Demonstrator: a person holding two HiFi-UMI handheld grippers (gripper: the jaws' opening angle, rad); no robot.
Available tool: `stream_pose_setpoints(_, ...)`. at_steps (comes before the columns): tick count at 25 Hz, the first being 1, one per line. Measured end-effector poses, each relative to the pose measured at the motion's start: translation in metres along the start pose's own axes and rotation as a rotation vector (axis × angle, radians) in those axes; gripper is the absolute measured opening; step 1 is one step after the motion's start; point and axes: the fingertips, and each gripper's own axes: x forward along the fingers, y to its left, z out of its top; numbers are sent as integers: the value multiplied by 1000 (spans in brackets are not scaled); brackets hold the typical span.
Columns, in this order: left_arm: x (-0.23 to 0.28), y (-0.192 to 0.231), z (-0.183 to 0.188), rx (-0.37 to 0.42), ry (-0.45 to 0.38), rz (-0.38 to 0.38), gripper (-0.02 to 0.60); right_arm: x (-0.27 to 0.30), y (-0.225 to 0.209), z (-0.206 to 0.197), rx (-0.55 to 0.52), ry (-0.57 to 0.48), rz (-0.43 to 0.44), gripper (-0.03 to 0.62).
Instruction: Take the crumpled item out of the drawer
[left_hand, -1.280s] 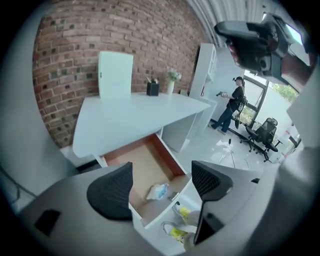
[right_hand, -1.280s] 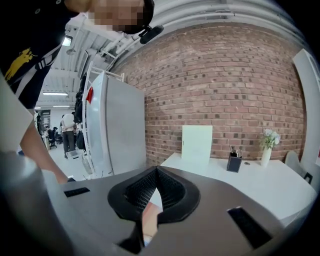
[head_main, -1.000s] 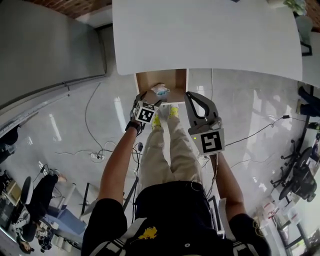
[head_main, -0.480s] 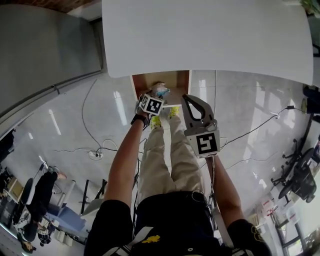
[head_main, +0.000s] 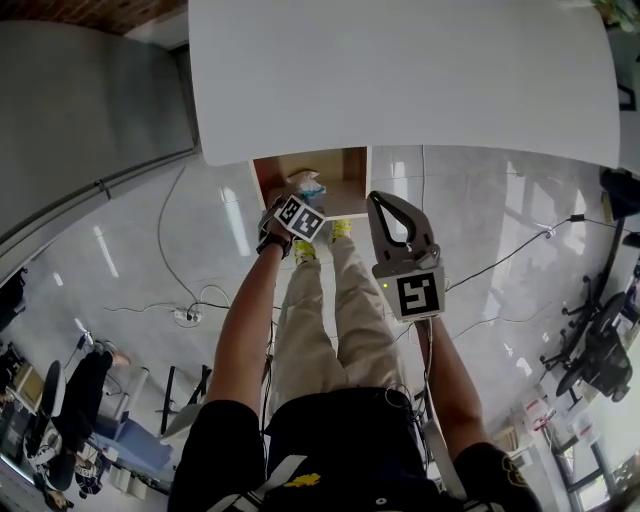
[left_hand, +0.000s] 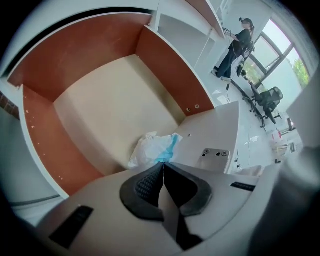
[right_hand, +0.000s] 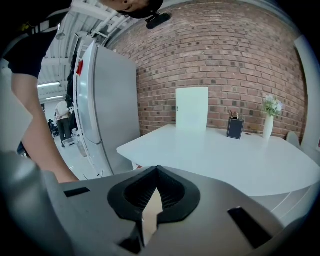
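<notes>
The crumpled item (left_hand: 154, 149) lies on the drawer (left_hand: 105, 107) floor, at twelve o'clock from the left claw (left_hand: 162, 165), whose jaws have just closed and seem to pinch its blue edge. The right claw (right_hand: 156, 171), shut and empty, hangs farther off.

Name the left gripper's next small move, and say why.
Probably a slow lift straight up. The left gripper has just closed its jaws, seemingly on the blue edge of the crumpled item, which lies on the drawer floor.
</notes>
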Motion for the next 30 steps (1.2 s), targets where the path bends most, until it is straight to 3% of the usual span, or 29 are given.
stream_pose_setpoints(7,-5,-4,3,5,-44,-61,18,-3,7,-3,-2,6,8,26)
stream_pose_setpoints(15,-10,-6,2,-36,-72,-62,17,-9,11,-7,-23,24,18,26)
stream_pose_setpoints(21,-41,-3,10,-104,-123,-51,17,-18,12,18,-42,5,12,26)
stream_pose_setpoints(30,-168,-1,55,-83,-400,55,17,-38,25,70,-60,-40,5,26)
